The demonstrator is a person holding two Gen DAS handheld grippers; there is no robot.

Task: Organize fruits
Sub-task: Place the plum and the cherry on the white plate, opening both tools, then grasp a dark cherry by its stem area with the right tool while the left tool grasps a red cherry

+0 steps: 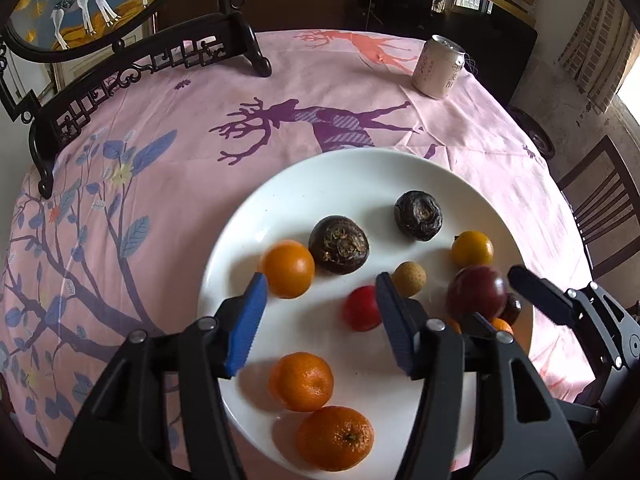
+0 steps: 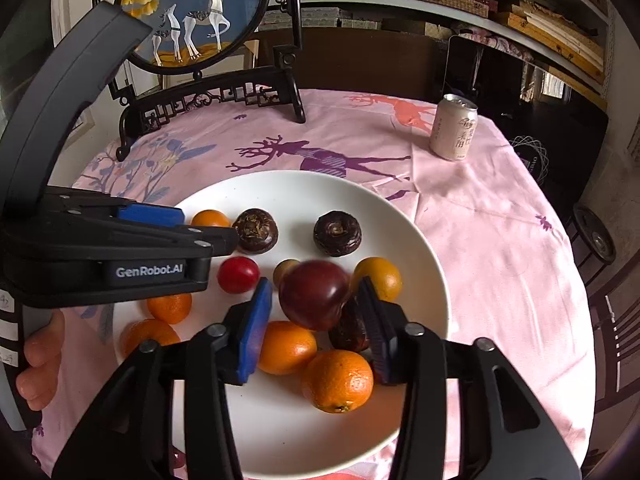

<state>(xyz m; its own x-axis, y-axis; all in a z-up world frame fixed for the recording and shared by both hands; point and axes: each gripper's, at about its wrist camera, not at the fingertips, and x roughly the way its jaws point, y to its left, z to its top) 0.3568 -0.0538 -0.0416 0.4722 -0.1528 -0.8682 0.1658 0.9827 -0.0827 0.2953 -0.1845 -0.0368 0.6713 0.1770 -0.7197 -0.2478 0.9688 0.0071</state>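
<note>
The fruits sit on the white plate (image 2: pixel 400 216), most of them round with no long axis to speak of. The plum (image 2: pixel 314 294) lies between my right gripper's (image 2: pixel 316 320) pads, and I see no firm contact, so I judge those jaws released around it. The two dark water chestnuts (image 1: pixel 339 244) rest crowns up. My left gripper (image 1: pixel 320 320) stands open over the plate, nothing held, a small red fruit (image 1: pixel 360 308) just inside its right pad. A can (image 1: pixel 439 67) stands well apart on the tablecloth (image 1: pixel 200 120).
</note>
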